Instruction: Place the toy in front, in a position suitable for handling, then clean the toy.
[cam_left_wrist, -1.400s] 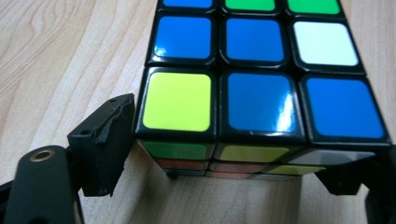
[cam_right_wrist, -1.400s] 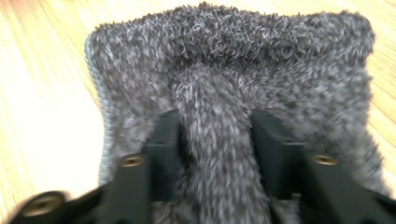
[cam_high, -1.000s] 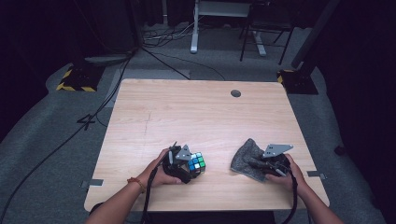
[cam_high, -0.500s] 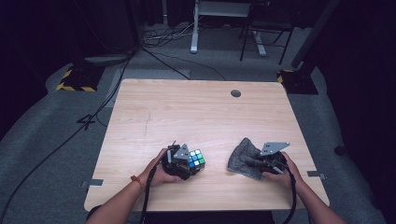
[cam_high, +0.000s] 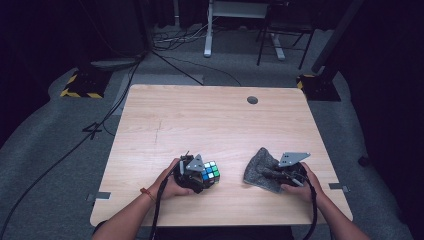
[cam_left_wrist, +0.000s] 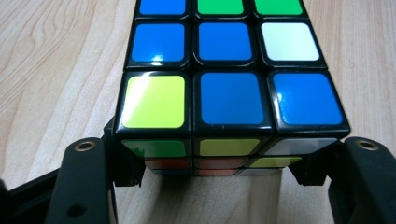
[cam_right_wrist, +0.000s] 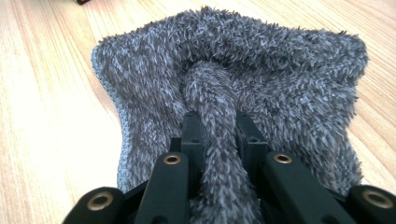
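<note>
We see a puzzle cube on the near left part of the wooden table. Its squares are blue, green, white and yellow on top. In the left gripper view the cube sits between the two black jaws, and each jaw presses on one side of its lowest layer. The jaws have just been closing, and now they squeeze the cube, which rests on the table. The left gripper is held by the left hand, just left of the cube.

On the near right part of the table lies a fuzzy grey cloth. The right gripper pinches it. In the right gripper view the jaws stand very narrow, with a bunched fold of the cloth squeezed between them. The rest of the cloth spreads out flat on the wood beyond the jaws. The right hand holds that gripper at the cloth's right side.

The cube and the cloth are well apart.
</note>
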